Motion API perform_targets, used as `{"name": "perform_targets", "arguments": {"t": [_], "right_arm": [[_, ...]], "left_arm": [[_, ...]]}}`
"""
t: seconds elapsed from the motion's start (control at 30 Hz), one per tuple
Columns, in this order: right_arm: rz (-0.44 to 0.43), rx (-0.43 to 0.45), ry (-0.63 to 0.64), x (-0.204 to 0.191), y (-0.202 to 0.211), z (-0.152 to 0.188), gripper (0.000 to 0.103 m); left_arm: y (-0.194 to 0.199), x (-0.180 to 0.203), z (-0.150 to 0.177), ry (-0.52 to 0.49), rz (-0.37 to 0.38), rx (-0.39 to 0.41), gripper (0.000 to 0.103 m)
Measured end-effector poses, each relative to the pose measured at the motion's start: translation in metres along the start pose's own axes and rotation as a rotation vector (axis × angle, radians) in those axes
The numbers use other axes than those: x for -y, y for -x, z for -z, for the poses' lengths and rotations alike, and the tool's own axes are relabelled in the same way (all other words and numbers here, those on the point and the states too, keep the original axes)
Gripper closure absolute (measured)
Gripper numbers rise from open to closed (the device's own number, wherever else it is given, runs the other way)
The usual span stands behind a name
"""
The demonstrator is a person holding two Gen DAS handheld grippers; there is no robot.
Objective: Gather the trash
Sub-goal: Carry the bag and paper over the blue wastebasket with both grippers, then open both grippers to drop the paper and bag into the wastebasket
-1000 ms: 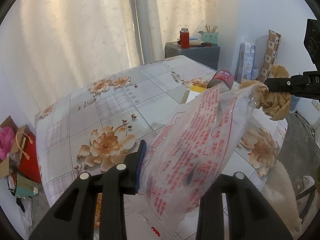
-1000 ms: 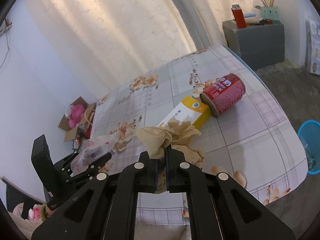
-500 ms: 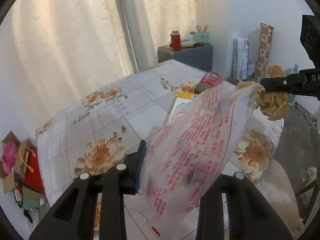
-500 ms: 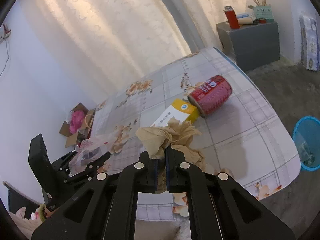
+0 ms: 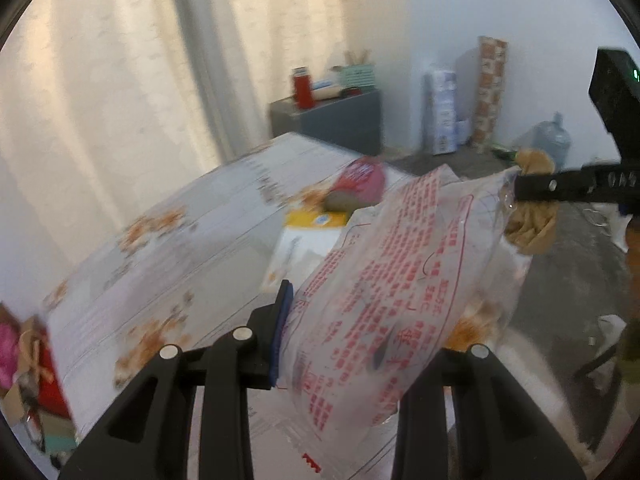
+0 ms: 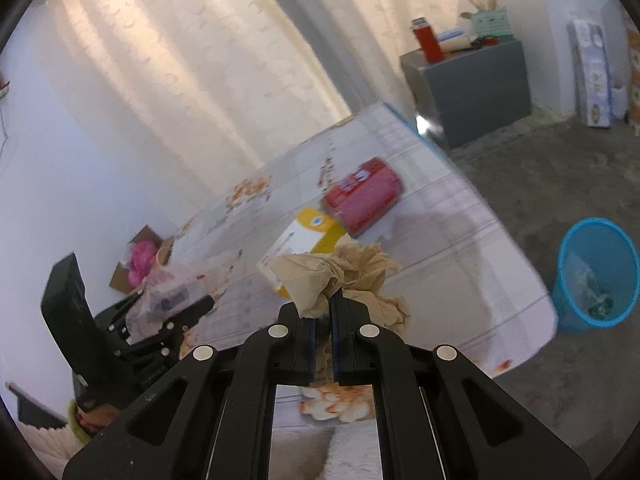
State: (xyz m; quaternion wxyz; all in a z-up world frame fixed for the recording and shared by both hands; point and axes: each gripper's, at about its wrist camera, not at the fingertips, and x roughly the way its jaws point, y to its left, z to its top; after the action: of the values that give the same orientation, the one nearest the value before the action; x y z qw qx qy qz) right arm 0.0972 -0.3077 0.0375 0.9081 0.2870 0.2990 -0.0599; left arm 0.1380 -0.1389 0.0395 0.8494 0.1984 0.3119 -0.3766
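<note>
My left gripper (image 5: pixel 352 324) is shut on a clear plastic bag (image 5: pixel 392 288) with red print, which fills the gap and hides the right finger's tip. My right gripper (image 6: pixel 323 312) is shut on a crumpled brown paper wad (image 6: pixel 348 272), held in the air above the table's near side. In the left wrist view the right gripper (image 5: pixel 536 190) and its paper wad (image 5: pixel 532 232) sit just past the bag's upper corner. A red can (image 6: pixel 364 196) lies on its side beside a yellow-and-white box (image 6: pixel 304 240) on the flowered table (image 6: pixel 460 264). The left gripper (image 6: pixel 188 312) shows with the bag (image 6: pixel 168 292) at lower left.
A blue mesh bin (image 6: pixel 596 276) stands on the floor right of the table, with some litter inside. A grey cabinet (image 6: pixel 472 84) with a red flask is at the back. A cardboard box (image 6: pixel 140 260) with pink stuff lies on the floor at left. Curtains hang behind.
Both hands have swung to the right together: the table slid left in both views and the blue bin came fully into the right wrist view. Both grips are unchanged.
</note>
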Motion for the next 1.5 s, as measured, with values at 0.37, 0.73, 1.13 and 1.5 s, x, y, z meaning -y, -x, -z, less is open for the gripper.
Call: {"name": "perform_targets", "arguments": {"t": [0.37,0.73,1.13,1.5], "right_arm": [[0.243,0.145,-0.135,0.112,0.084,-0.018,0.099],[0.430,0.069,-0.309,0.260,0.078,-0.025,0.099],[0.486,-0.077,-0.473,0.394,0.001,-0.019,0.099],[0.516,-0.121,-0.546,0.455,-0.043,-0.012,0.084]], "left_arm": [[-0.057,0.110,-0.118,-0.156,0.333,0.010,0.072],[-0.239,0.270,-0.183,-0.106,0.566,-0.401,0.072],[-0.434,0.366,-0.170,-0.016,0.495,-0.742,0.067],[-0.480,0.395,-0.177,0.005,0.480,-0.720,0.019]]}}
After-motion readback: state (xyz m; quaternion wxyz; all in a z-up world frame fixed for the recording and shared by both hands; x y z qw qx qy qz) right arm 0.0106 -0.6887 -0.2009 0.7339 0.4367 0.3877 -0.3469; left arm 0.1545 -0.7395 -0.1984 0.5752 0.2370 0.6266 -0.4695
